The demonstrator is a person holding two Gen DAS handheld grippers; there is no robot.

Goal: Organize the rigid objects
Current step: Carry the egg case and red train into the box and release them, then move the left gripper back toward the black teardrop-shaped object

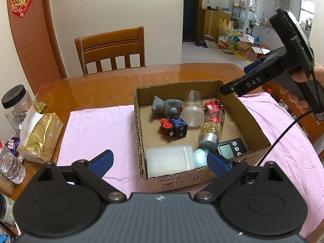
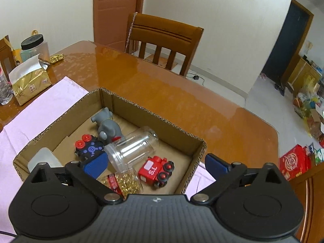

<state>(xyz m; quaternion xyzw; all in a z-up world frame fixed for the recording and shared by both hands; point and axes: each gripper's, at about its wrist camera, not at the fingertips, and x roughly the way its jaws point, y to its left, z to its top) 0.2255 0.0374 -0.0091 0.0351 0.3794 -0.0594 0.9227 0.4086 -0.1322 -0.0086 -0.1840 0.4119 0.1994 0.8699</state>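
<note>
A cardboard box [image 1: 255,121] sits on a pink cloth [image 1: 97,133] and holds a grey elephant toy [image 1: 165,106], a clear plastic jar [image 1: 192,111] on its side, a red toy train [image 1: 212,104], a black-and-red toy car [image 1: 172,128], a bottle of golden capsules [image 1: 212,125], a white plastic case [image 1: 169,160], a pale blue ball [image 1: 200,157] and a small digital scale [image 1: 231,148]. My left gripper [image 1: 160,163] is open and empty above the box's near edge. My right gripper [image 2: 156,165] is open and empty above the box's right side; it also shows in the left wrist view [image 1: 249,79].
A gold bag [image 1: 40,135], a black-lidded jar [image 1: 16,105] and water bottles [image 1: 10,166] crowd the table's left edge. A wooden chair [image 1: 113,50] stands behind the table [image 1: 113,89]. Boxes and bags lie on the floor at the right [image 2: 303,158].
</note>
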